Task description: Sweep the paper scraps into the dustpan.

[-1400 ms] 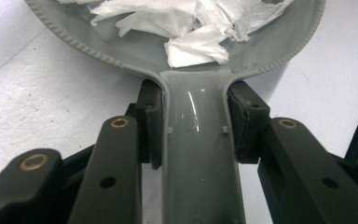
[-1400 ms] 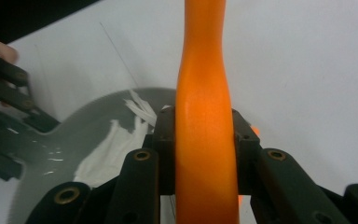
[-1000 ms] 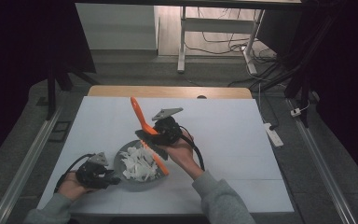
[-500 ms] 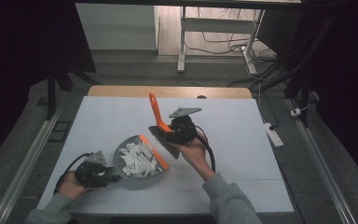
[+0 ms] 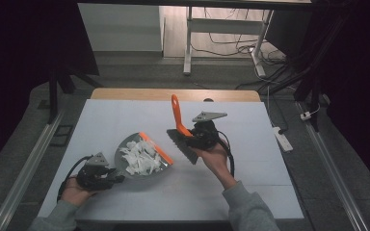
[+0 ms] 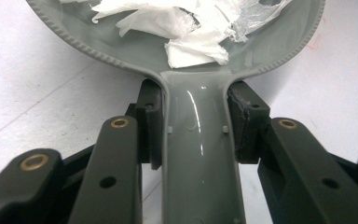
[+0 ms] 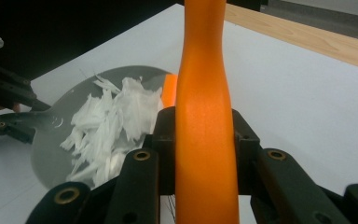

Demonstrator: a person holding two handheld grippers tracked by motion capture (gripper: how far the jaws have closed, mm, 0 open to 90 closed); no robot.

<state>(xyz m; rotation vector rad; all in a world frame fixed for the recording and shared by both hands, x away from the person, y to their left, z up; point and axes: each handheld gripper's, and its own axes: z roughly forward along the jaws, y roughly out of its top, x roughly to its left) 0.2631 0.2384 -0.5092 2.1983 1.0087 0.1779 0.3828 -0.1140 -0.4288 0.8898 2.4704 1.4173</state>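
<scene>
While your left gripper (image 5: pixel 107 177) pinches the grey dustpan (image 5: pixel 130 162) by its handle to steady it flat on the white table (image 5: pixel 250 173), its paper scraps (image 5: pixel 139 158) stay inside; your right gripper (image 5: pixel 192 136) clamps the orange brush (image 5: pixel 178 126), lifted clear beside it.

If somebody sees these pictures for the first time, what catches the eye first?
The orange-handled brush, clamped in the right claw at the middle of the white table. Next, the grey dustpan full of torn white paper at front left, its handle gripped by the left claw.
</scene>
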